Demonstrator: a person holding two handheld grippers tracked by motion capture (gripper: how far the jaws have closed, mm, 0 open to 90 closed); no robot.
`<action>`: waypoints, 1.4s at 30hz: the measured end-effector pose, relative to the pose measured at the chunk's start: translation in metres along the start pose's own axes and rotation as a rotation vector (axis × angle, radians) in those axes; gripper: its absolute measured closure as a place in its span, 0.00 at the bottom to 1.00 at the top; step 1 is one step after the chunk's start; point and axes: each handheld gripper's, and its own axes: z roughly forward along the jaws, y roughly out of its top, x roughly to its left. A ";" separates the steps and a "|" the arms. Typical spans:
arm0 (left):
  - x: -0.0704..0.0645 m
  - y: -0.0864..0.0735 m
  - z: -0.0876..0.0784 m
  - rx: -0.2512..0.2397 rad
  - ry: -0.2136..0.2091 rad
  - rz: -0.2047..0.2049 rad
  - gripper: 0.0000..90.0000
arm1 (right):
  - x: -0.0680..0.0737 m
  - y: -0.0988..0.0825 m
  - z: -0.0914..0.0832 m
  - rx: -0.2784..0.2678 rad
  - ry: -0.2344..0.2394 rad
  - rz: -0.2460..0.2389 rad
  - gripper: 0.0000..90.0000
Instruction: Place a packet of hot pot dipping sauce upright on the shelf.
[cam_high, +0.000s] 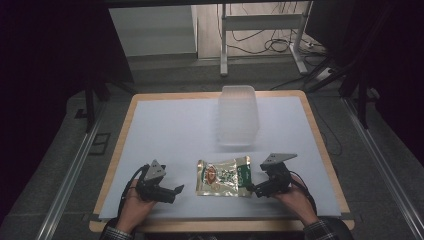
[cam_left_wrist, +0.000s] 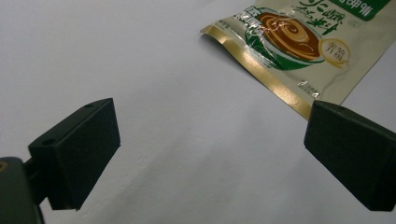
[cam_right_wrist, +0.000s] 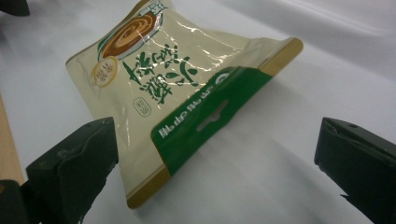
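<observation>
**Two claws close in on a snack pouch**

The right claw (cam_high: 256, 190), jaws spread wide and holding nothing, sits just beside the green header edge of a flat foil snack pouch (cam_high: 223, 176) lying near the front of the white desk (cam_high: 170, 130). In the right gripper view, the pouch (cam_right_wrist: 182, 93) lies between and just beyond the two black jaws, its green end raised slightly off the surface, not yet gripped. The left claw (cam_high: 176, 191), likewise released, rests on the desk a little apart from the pouch's opposite, gold-trimmed edge; the left gripper view shows that edge (cam_left_wrist: 299, 51) near the tip of one jaw, with bare desk between the jaws. A person's hands hold both tools from the near side. Farther back, well apart from the pouch, stands a clear plastic container (cam_high: 238, 115).

The step in hand appears to be taking hold of the pouch. To do it well, the right claw likely needs to slide one jaw under the lifted green edge and pinch the flat seal rather than the puffy middle, closing gently so the slick foil does not skate away.
</observation>
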 end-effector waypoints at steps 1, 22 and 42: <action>0.000 0.000 0.000 0.002 0.000 0.003 0.04 | 0.000 0.002 0.003 0.005 0.005 0.013 0.00; -0.005 0.000 0.003 0.031 0.031 0.074 0.03 | 0.009 0.020 0.032 0.101 0.054 0.010 0.21; -0.009 -0.001 0.006 0.044 0.032 0.106 0.03 | 0.006 0.031 0.037 0.144 0.023 -0.030 0.91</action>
